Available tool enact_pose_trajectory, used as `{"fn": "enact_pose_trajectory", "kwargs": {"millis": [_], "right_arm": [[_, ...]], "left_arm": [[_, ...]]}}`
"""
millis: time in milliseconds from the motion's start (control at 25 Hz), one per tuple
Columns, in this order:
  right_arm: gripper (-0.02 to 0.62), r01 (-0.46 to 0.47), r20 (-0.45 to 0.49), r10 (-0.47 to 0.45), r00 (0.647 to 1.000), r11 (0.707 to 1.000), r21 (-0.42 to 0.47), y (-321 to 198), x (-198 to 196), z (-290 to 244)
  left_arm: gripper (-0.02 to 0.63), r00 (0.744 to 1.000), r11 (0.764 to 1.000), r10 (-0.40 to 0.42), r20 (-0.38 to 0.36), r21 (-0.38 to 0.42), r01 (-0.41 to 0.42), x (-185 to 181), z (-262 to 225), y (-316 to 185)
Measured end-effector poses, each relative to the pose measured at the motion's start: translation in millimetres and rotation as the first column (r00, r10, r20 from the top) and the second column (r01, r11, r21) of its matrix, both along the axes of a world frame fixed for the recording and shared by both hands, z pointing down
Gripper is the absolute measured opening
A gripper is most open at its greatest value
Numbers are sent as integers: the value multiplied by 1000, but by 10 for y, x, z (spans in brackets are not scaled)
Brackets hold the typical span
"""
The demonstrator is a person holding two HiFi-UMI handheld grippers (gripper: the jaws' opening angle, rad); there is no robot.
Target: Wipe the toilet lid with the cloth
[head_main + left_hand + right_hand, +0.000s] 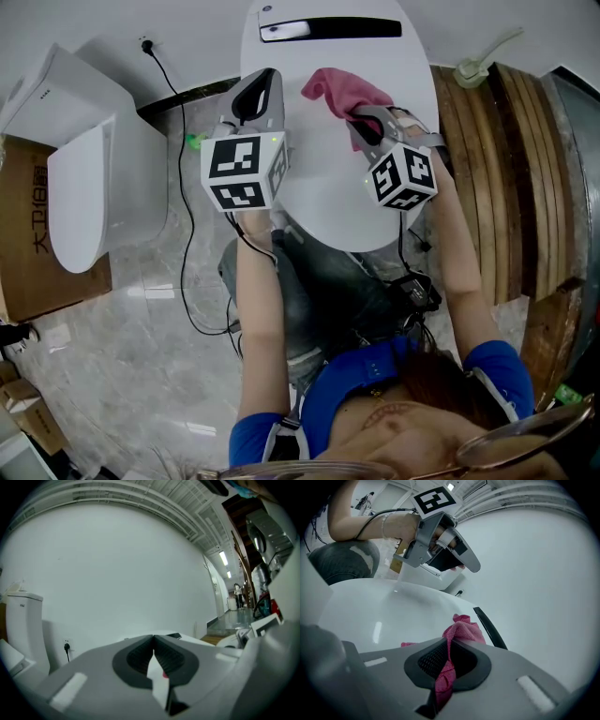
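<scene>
The pink cloth is being clamped by one bunched fold in the closed jaws of the right gripper at the rear of the toilet lid, the left gripper being held shut and empty over the lid's left edge, so a slip is being risked if the fold is dragged hard.
</scene>
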State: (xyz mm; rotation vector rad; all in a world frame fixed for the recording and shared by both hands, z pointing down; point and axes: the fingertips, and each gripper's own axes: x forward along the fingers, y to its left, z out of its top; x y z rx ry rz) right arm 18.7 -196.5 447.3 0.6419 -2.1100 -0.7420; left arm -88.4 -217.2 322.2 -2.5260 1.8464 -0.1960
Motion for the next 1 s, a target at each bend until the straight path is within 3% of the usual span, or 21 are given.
{"fn": "enact_pose_trajectory", "kwargs": {"millis": [1000], "right_arm": [[11,-110,32,110,993,994,-18,-146,576,8]], "left_arm": [[3,1000,1000,6,10,-8,-6,63,33,7]]}}
